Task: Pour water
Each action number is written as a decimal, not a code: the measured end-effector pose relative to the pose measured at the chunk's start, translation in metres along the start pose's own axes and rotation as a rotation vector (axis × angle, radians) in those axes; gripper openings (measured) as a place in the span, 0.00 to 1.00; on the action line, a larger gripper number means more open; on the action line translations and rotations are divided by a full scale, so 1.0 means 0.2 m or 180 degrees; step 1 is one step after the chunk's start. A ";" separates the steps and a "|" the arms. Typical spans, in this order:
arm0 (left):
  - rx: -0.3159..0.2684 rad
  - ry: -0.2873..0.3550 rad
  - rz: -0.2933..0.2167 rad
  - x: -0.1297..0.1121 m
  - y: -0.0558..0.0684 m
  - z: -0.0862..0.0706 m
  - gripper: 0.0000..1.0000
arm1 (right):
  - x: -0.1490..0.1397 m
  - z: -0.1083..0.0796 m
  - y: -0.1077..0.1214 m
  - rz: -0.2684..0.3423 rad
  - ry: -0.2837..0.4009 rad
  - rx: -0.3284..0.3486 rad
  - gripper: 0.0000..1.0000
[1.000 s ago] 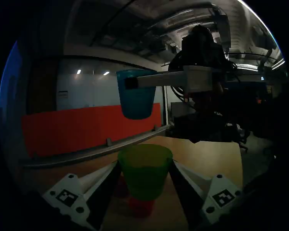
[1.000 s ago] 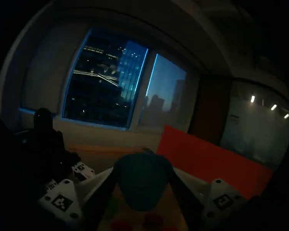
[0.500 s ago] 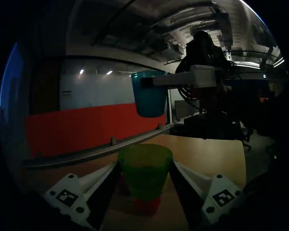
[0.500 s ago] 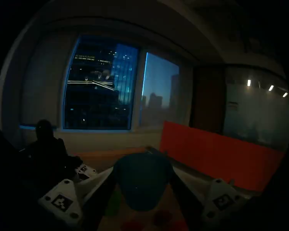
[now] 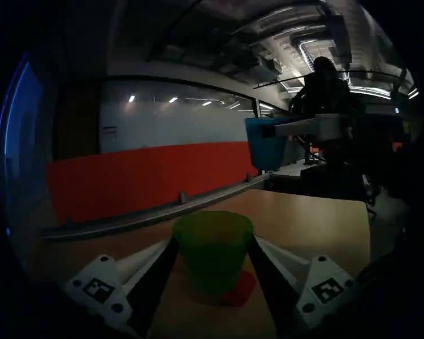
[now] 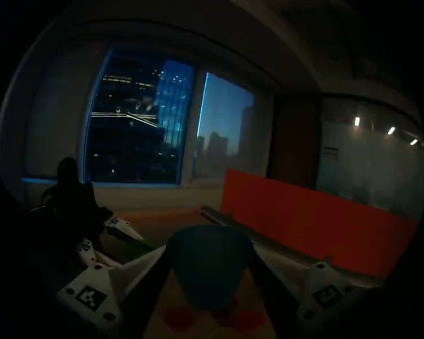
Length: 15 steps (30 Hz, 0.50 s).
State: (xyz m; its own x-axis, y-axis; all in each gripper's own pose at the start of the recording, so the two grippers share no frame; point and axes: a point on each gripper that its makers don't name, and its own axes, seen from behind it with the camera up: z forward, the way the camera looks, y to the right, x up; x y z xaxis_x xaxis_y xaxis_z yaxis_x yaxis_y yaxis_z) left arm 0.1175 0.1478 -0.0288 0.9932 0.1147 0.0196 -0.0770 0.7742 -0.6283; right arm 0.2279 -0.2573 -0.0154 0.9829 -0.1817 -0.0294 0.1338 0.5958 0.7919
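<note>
A green cup (image 5: 212, 261) stands upright between my left gripper's (image 5: 212, 248) fingers, which are shut on its sides, just above the wooden table (image 5: 308, 217). In the left gripper view, a blue cup (image 5: 265, 151) hangs upright in the air at the right, held by my right gripper (image 5: 268, 132). In the right gripper view that blue cup (image 6: 209, 274) sits between my right gripper's (image 6: 209, 254) fingers, which are shut on it. My left gripper (image 6: 119, 240) is at the lower left there, a sliver of the green cup (image 6: 137, 246) beside it. The dim light hides any water.
Red marks (image 5: 240, 288) lie on the table under the cups. A red partition (image 5: 150, 175) with a rail runs along the table's far edge. A person's dark outline (image 5: 325, 96) stands behind the right gripper. Large windows (image 6: 138, 118) are beyond the table.
In the left gripper view the blue cup has drifted right and a little lower, away from above the green cup. The right gripper view has swung, showing more of my left gripper.
</note>
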 end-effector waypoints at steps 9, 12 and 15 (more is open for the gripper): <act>0.0079 -0.0076 -0.0011 -0.05 -0.07 0.00 0.84 | -0.06 -0.09 0.06 0.0016 0.0015 -0.0079 1.00; 0.0078 -0.0094 -0.0008 -0.05 -0.07 0.01 0.84 | -0.07 -0.10 0.06 0.0043 0.0018 -0.0067 1.00; 0.0070 -0.0131 0.0006 -0.07 -0.07 0.01 0.84 | -0.09 -0.11 0.05 0.0071 -0.0001 -0.0049 1.00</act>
State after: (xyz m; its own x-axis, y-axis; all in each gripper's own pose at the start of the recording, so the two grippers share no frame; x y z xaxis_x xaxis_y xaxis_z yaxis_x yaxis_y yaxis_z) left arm 0.1044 0.1369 -0.0187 0.9887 0.1412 0.0507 -0.0811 0.7875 -0.6110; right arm 0.2151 -0.2308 -0.0200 0.9856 -0.1685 -0.0118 0.1139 0.6116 0.7829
